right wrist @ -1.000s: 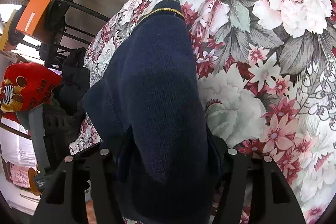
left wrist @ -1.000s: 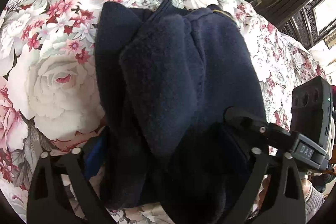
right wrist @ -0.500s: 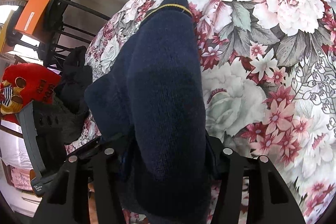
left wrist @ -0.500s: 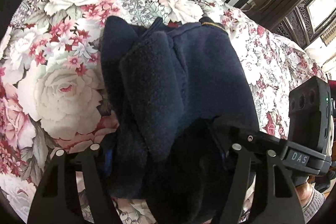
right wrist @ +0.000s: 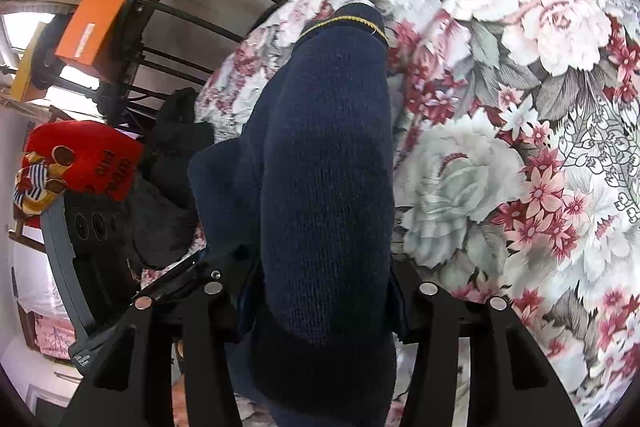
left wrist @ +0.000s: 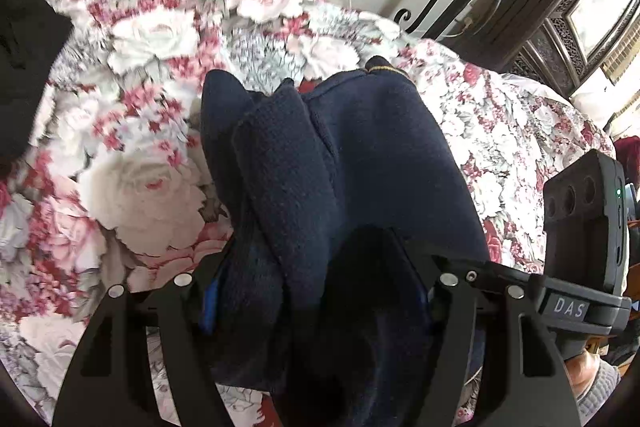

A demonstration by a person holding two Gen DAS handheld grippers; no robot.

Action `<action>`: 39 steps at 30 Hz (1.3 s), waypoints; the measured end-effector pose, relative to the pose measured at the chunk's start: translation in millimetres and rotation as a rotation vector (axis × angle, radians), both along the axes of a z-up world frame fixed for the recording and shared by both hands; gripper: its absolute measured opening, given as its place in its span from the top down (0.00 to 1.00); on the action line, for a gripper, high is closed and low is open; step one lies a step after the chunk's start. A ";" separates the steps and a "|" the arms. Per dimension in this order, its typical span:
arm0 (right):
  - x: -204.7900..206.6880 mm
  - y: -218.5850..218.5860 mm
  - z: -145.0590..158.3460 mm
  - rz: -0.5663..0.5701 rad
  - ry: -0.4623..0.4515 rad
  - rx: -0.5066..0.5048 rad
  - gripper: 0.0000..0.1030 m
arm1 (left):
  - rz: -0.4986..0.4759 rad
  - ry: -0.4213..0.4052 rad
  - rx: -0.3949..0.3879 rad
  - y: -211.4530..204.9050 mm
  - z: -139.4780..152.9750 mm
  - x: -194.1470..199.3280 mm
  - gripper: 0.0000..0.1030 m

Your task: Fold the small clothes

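Both grippers have risen, lifting the navy garment (left wrist: 372, 163) off the floral bedspread (left wrist: 132, 171); left gripper (left wrist: 316, 291) jaws clenched on its near edge; right gripper (right wrist: 320, 299) jaws closing on it.

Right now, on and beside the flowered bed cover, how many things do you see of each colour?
Navy blue: 1, the knitted garment with a thin yellow edge line.
Black: 1, a dark cloth bundle at the bed's edge.
Red: 1, a red printed cushion.
Orange: 1, a flat orange box on the black metal rack.
Total: 4.
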State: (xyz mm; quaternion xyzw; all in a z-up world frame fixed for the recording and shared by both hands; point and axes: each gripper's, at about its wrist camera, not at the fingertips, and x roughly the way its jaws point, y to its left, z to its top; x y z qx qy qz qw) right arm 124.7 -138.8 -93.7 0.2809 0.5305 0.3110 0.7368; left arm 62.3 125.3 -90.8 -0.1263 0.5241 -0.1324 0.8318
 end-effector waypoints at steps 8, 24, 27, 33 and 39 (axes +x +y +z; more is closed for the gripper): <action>-21.1 19.4 39.9 0.047 -0.059 0.016 0.50 | 0.043 -0.057 0.005 23.1 40.3 -27.7 0.35; -73.4 127.5 90.7 0.229 -0.131 0.079 0.50 | 0.224 -0.144 0.030 134.5 93.2 -109.5 0.35; -89.9 162.7 90.1 0.267 -0.120 0.107 0.50 | 0.297 -0.147 0.044 169.8 96.1 -134.8 0.35; -124.5 243.6 86.3 0.341 -0.059 0.185 0.50 | 0.467 -0.170 0.030 244.6 108.9 -178.5 0.35; -149.0 316.4 95.9 0.419 -0.041 0.211 0.50 | 0.613 -0.195 0.014 311.5 112.7 -216.7 0.35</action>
